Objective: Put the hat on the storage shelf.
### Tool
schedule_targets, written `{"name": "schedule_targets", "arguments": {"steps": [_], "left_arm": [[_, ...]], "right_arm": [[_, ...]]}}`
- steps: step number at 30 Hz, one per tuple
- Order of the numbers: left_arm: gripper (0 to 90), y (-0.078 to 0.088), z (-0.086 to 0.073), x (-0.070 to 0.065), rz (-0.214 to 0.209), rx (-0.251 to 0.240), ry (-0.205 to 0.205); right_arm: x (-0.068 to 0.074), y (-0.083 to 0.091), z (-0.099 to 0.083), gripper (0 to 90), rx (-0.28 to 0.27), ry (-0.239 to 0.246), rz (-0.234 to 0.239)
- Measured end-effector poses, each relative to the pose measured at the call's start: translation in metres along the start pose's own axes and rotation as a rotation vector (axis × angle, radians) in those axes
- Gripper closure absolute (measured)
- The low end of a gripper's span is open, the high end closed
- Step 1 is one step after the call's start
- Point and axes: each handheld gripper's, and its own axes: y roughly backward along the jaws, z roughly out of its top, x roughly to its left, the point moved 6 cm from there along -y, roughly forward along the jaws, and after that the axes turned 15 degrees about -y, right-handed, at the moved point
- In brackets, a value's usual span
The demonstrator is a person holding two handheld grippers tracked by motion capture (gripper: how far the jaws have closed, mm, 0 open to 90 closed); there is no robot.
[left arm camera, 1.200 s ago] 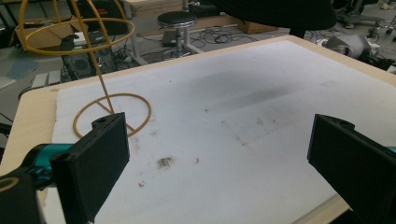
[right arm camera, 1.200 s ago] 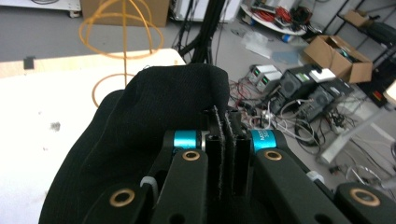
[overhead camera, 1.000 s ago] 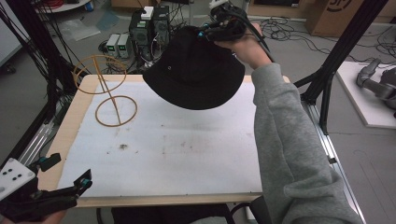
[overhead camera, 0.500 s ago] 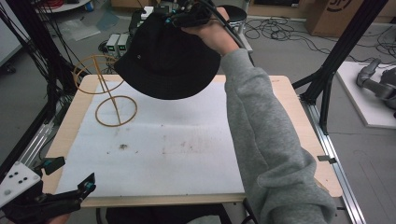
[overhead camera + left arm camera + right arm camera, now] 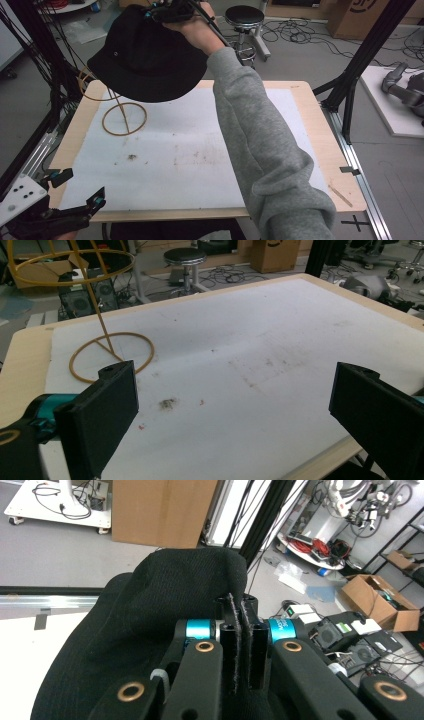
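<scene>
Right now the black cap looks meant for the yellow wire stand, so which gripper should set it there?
The right gripper: its jaws are shut on the black fabric cap, held above the yellow wire stand. The left gripper is open, low at the table's near edge.

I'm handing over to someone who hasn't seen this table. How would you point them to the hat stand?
Start at the table with its white mat and go to its far left corner. The stand is the yellow wire frame there: a flat ring on the mat, a thin slanted rod, and a second ring on top. The black hat held by the right gripper hangs just above it.
</scene>
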Motion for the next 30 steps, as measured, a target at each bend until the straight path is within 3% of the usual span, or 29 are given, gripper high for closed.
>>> {"name": "schedule_targets", "arguments": {"steps": [16,19,21,26,30], "left_arm": [[6.0,0.004,-0.009,0.001,-0.002,0.015,0.018],[6.0,0.006,-0.011,0.002,-0.002,0.025,0.02],[6.0,0.009,-0.013,0.006,0.013,0.019,0.035],[5.9,0.016,-0.015,0.013,0.038,0.016,0.046],[6.0,0.016,-0.017,0.014,0.046,0.022,0.052]], "right_arm": [[0.04,-0.078,0.024,89.1,0.04,0.056,0.051],[0.047,-0.093,0.027,89.0,0.023,0.076,0.056],[0.048,-0.096,0.027,89.0,0.021,0.075,0.061],[0.051,-0.127,0.021,89.0,0.048,0.078,0.069],[0.053,-0.139,0.015,89.0,0.061,0.078,0.087]]}}
